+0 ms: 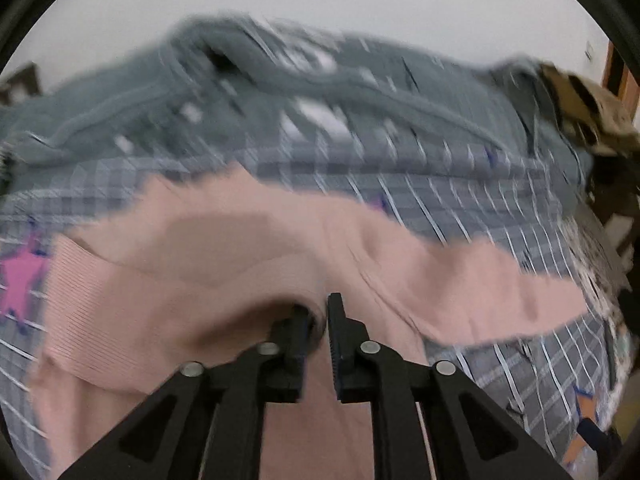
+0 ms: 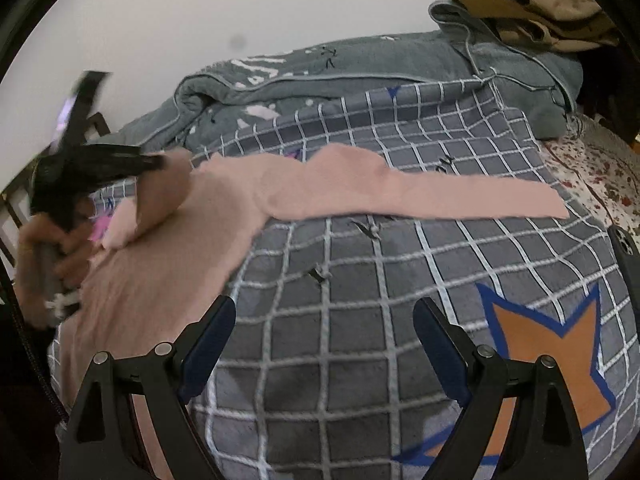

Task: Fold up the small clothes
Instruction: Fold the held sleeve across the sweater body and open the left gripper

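Note:
A pink long-sleeved top (image 2: 168, 256) lies on a grey checked bedspread (image 2: 360, 300), one sleeve (image 2: 440, 196) stretched out to the right. My left gripper (image 1: 320, 320) is shut on a fold of the pink top (image 1: 224, 248) and lifts it; the view is blurred. In the right wrist view the left gripper (image 2: 160, 162) shows at the left, pinching the raised cloth. My right gripper (image 2: 324, 320) is open and empty above the bedspread, right of the top's body.
A rumpled grey quilt (image 2: 360, 68) lies along the far side of the bed. Brown clothes (image 2: 552, 12) are piled at the far right. A dark phone (image 2: 628, 248) lies at the right edge on a floral sheet (image 2: 592, 168). A white wall is behind.

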Available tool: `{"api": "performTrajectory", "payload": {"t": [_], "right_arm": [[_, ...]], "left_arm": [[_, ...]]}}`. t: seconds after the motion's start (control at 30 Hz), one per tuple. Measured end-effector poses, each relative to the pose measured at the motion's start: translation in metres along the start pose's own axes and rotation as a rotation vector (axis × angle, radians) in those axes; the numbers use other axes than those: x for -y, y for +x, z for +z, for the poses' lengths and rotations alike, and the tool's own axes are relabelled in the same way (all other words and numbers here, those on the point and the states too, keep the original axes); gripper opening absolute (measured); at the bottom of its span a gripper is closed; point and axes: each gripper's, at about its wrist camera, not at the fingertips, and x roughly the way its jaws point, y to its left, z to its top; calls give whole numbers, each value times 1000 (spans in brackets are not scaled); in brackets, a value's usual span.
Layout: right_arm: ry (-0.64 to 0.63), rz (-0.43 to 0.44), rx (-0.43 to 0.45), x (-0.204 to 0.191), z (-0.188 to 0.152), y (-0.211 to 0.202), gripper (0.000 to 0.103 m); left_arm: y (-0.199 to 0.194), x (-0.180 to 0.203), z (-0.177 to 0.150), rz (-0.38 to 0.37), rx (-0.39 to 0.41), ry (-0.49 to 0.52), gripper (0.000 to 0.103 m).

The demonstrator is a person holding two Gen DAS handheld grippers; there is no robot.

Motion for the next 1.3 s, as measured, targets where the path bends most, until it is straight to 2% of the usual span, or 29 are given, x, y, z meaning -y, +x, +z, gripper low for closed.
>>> {"api": "performTrajectory", "payload": {"t": [0.07, 0.13, 0.17, 0.2, 0.23, 0.27, 0.37, 0.47, 0.6, 0.83, 0.87, 0.93, 0.97, 1.0, 1.03, 1.13, 1.3], "right_arm": [[-19, -9, -9, -1, -5, 0, 89], [-29, -3, -17, -3, -8, 3, 89], [-30, 3, -23, -5, -8, 4, 89], [-32, 11, -28, -7, -8, 7, 89], [-35, 20, -33, -11, -8, 9, 89], [-40, 28, -35, -14, -8, 10, 89], [-60, 48, -33, -28, -8, 15, 89], [-75, 71, -39, -43, -8, 21, 89], [-98, 78, -36, -60, -5, 29, 89], [-138, 63, -29, -82, 13, 49, 89], [-150, 57, -20, -85, 16, 51, 89], [-174, 46, -3, -94, 24, 57, 88], [-182, 44, 2, -98, 28, 60, 88], [-191, 43, 8, -104, 33, 65, 88], [-199, 43, 11, -108, 36, 68, 87], [-239, 36, 25, -125, 47, 79, 84], [-278, 79, 31, -156, 62, 99, 84]], "left_arm": [[2, -3, -10, -25, -32, -8, 18], [-4, -11, -14, -24, -22, -20, 27], [-11, -21, -14, -21, -4, -37, 38], [-16, -30, -14, -17, 13, -55, 61], [-22, -40, -13, -10, 38, -78, 73], [-34, -59, -13, 7, 95, -113, 82], [-62, -100, -14, 68, 174, -140, 82], [-72, -140, -15, 144, 172, -168, 82], [-67, -186, -16, 245, 127, -214, 82], [-26, -236, -22, 264, -2, -265, 78], [-20, -241, -20, 263, -2, -283, 73], [-5, -250, -18, 200, -20, -341, 63], [5, -251, -16, 145, -49, -343, 40], [10, -251, -14, 128, -62, -326, 16], [10, -251, -11, 145, -57, -303, 16], [-8, -262, -14, 200, 41, -331, 14], [-2, -275, -29, 135, 33, -337, 17]]}}
